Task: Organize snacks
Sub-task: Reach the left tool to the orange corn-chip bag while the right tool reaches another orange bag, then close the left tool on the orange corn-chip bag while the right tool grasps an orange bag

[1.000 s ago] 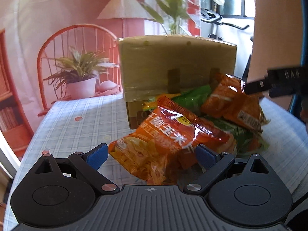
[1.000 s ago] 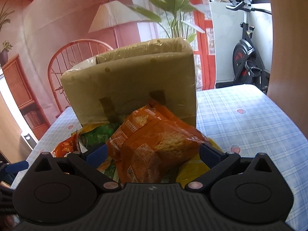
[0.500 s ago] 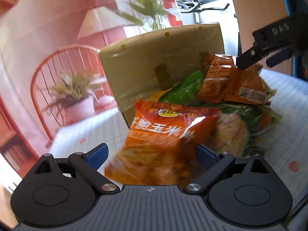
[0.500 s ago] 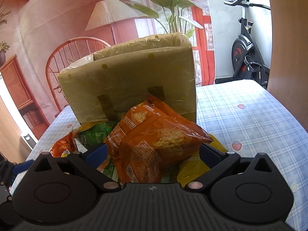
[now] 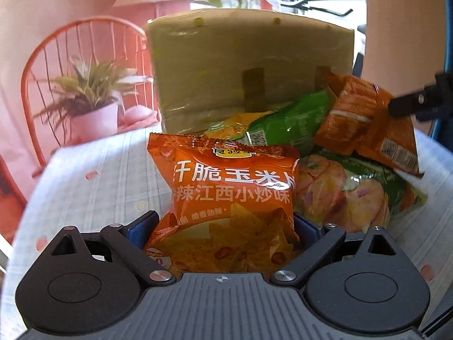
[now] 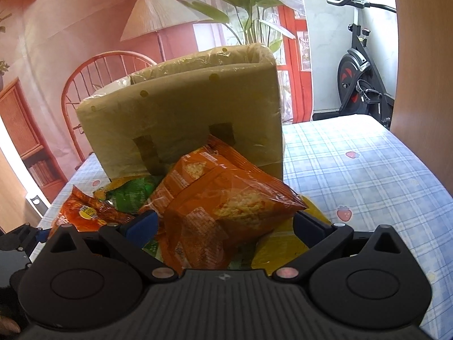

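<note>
The left claw (image 5: 223, 223) grips an orange corn chip bag (image 5: 229, 198) upright in front of the cardboard box (image 5: 252, 65). The right claw (image 6: 223, 223) clamps another orange snack bag (image 6: 223, 201) before the same box, above the snack pile (image 6: 127, 195).

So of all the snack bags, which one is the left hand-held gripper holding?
The orange corn-chip bag with big white Chinese lettering, upright between the left hand-held gripper fingers. The other orange bag is in the right hand-held gripper; the green ones lie on the table.

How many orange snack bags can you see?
2: one orange corn chip bag between the left gripper's fingers, one orange rice cracker bag between the right gripper's. Others may hide in the pile.
</note>
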Available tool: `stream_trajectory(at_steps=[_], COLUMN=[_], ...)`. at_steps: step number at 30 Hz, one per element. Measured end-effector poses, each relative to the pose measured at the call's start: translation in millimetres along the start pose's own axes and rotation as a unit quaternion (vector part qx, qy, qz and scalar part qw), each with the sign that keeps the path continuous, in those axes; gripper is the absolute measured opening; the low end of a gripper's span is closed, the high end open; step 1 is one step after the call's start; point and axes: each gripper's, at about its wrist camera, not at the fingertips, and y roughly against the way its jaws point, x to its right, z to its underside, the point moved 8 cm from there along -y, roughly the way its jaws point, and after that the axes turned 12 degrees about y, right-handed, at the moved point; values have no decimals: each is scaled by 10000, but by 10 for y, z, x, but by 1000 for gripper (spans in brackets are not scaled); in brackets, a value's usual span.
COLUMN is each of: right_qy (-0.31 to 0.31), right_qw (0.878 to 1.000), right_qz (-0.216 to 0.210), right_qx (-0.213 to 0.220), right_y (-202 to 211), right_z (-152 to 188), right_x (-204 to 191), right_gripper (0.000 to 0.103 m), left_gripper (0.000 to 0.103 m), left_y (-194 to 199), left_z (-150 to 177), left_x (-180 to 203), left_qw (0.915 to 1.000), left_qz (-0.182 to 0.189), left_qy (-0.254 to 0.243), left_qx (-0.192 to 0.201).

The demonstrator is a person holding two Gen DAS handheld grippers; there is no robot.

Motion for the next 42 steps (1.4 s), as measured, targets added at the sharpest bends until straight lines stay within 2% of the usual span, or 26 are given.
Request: stream_trajectory(at_steps=[7, 15, 21, 24, 26, 29, 34, 42], right_qy=[-12, -438, -525, -475, -379, -305, -435, -290], right_qw=[10000, 9986, 9985, 9988, 9992, 9995, 9989, 9992], right_qz=[-38, -134, -73, -93, -110, -112, -97, -89], right_qx=[-48, -271, -155, -67, -26, 15, 113, 245], right_y=[-100, -312, -379, -381, -374, -367, -327, -197], right_z=[-64, -37, -66, -76, -97, -93, -68, -110], right_x=[-19, 6, 25, 23, -7, -44, -47, -83], right_gripper=[103, 103, 103, 93, 76, 63, 60, 58], left_gripper=[88, 87, 87, 87, 87, 87, 87, 87], left_y=[57, 245, 377, 436, 476, 492, 497, 574], left_z=[-71, -166, -272, -363, -416, -498, -623, -743], left_x=[-68, -155, -153, -184, -188, -209, -200, -95], left_qw=[9991, 9958, 9940, 9928, 9920, 9913, 9929, 9904], left_qz=[160, 259, 286, 312, 332, 316, 322, 477], left_qy=[389, 819, 896, 902, 940, 1011, 885, 839], left_qx=[57, 316, 563, 720, 770, 776, 731, 990])
